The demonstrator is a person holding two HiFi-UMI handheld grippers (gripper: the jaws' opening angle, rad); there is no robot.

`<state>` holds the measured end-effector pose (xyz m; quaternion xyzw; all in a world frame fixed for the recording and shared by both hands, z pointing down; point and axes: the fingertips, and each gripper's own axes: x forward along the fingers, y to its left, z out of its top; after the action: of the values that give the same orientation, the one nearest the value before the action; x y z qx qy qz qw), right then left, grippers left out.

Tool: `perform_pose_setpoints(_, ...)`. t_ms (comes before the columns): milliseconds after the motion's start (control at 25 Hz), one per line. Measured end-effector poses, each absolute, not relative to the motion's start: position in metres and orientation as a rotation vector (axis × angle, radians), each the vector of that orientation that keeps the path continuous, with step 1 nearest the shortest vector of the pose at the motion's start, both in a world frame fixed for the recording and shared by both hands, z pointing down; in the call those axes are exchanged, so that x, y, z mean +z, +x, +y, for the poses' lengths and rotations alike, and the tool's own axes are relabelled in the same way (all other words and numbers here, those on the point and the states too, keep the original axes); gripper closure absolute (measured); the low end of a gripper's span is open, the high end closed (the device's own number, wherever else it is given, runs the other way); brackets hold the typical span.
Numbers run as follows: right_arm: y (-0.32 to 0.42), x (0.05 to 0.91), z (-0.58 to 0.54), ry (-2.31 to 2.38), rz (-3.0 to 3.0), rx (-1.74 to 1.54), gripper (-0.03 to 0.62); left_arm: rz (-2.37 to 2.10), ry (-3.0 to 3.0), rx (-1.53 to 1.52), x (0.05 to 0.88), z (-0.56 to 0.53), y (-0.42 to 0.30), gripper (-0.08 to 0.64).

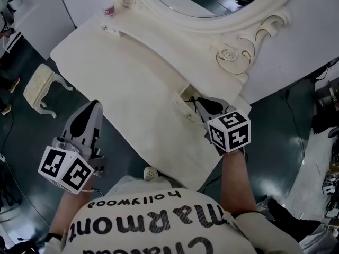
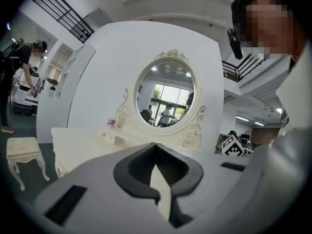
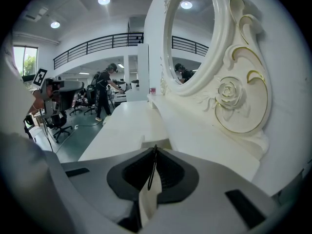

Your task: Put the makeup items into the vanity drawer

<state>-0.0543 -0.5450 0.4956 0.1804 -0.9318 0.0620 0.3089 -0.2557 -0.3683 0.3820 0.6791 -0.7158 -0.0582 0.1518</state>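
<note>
The white vanity table [image 1: 132,67] carries an oval mirror [image 1: 212,4]. A small drawer [image 1: 184,96] stands open in its right part, also seen as a notch [image 3: 146,141] just ahead of the right jaws. My right gripper [image 1: 203,106] is at that drawer, jaws together on a thin black band [image 3: 152,172] that shows as a narrow loop between them. My left gripper [image 1: 92,107] hangs off the table's front left edge, shut and empty [image 2: 156,155]. A small pink-labelled jar [image 1: 108,10] stands by the mirror's left side [image 2: 111,123].
A white stool [image 1: 42,86] stands on the dark floor left of the vanity. Ornate rose carving [image 3: 229,94] on the mirror frame rises right beside the right gripper. Other people work in the background [image 3: 105,89].
</note>
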Motion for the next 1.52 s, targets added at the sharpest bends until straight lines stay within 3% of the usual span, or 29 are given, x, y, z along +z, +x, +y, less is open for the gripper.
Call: perform_pose_setpoints(1520,-0.060,0.511,-0.539,0.443,-2.402,0.219,0.554,-2.078,1.929,-0.188,0.381,-0.354,-0.264,0.551)
